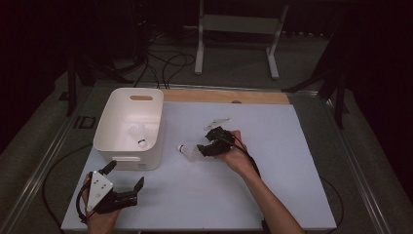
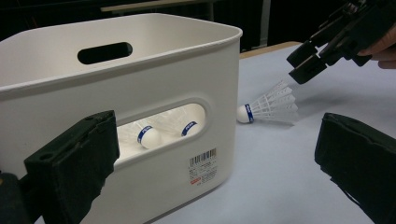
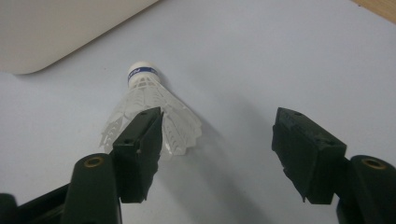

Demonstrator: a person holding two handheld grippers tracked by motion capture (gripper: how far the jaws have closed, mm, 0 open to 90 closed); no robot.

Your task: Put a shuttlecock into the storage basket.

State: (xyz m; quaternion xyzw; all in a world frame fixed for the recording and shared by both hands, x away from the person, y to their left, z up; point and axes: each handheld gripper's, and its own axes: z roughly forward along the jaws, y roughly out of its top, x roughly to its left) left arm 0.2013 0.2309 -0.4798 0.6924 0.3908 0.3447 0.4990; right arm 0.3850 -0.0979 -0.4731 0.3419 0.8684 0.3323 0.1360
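A white shuttlecock (image 1: 187,151) (image 2: 271,106) (image 3: 149,109) lies on its side on the pale table, its cork toward the white bin (image 1: 109,114) (image 2: 187,70) (image 3: 56,32). My right gripper (image 1: 204,142) (image 2: 299,65) (image 3: 217,121) is open just behind its feathers. One jaw overlaps the skirt's edge and the other stands well clear to the side. Inside the bin lie more shuttlecocks (image 1: 139,135) (image 2: 149,135), visible through its handle slot. My left gripper (image 1: 125,174) (image 2: 217,140) is open and holds nothing, near the table's front left corner, pointing at the bin.
A wooden strip (image 1: 224,96) runs along the table's far edge. Beyond it, a white metal stand (image 1: 238,29) and loose cables (image 1: 165,63) are on the floor. Bare tabletop (image 1: 292,161) stretches to the right of my right hand.
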